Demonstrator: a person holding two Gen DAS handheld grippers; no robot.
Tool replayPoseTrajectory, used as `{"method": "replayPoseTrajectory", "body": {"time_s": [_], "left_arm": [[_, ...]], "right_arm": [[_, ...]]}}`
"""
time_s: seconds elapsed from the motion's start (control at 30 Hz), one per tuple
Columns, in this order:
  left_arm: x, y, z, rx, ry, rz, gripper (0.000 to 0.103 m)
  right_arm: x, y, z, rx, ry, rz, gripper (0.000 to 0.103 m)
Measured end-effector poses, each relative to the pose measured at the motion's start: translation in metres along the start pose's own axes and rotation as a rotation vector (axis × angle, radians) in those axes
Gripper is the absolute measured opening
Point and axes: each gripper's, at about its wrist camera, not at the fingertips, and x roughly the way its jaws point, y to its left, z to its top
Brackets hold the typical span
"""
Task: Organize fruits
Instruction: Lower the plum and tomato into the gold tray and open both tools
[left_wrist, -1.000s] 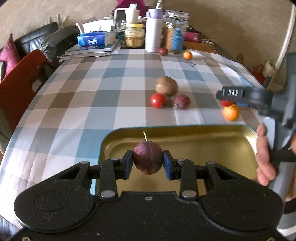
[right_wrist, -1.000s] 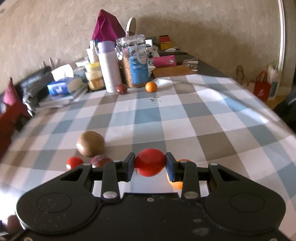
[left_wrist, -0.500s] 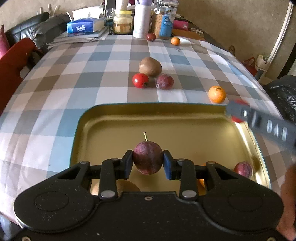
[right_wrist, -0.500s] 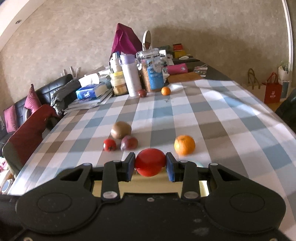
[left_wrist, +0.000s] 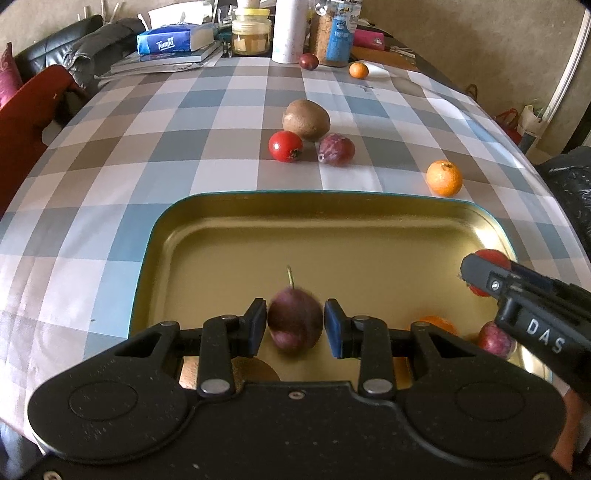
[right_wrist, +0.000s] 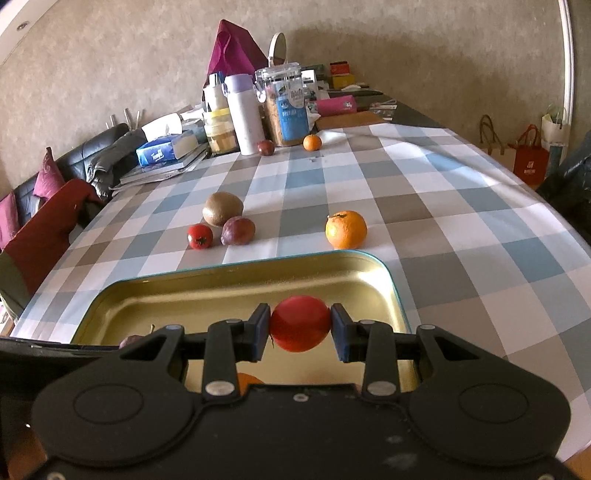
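Left view: my left gripper (left_wrist: 295, 328) sits at lower centre over the gold tray (left_wrist: 162, 236). The plum (left_wrist: 294, 318) between its pads looks blurred and a sliver of gap shows each side, so I judge the clamp light, though its jaws are at their tightest. Smooth, round and stemmed, it could roll on the slick metal towards the fruit lower right. My right gripper (left_wrist: 480, 275) enters at right, close enough to bump mine.

Right view: that gripper (right_wrist: 300, 328) clamps a glossy tomato (right_wrist: 300, 323) above the tray's (right_wrist: 384, 273) right part, and too hard a squeeze could split it. A dimpled orange (right_wrist: 346, 229) waits on the checked cloth (right_wrist: 461, 229).
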Motion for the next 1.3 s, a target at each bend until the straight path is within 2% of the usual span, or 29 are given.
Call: {"method": "replayPoseTrajectory", "body": {"time_s": [0.6,0.9,1.3], "left_arm": [[0.005,0.002,0.002,-0.01,0.015,0.006,0.044],[0.009,0.002,0.0,-0.016,0.036,0.012,0.044],[0.004,-0.005,-0.003,0.009,0.024,0.031,0.047]], "right_arm": [[0.008,0.005,-0.003,-0.003,0.039,0.0,0.037],[0.005,0.006,-0.002,0.01,0.022,0.0,0.037],[0.006,0.005,-0.004,0.014,0.038,0.004,0.037]]}}
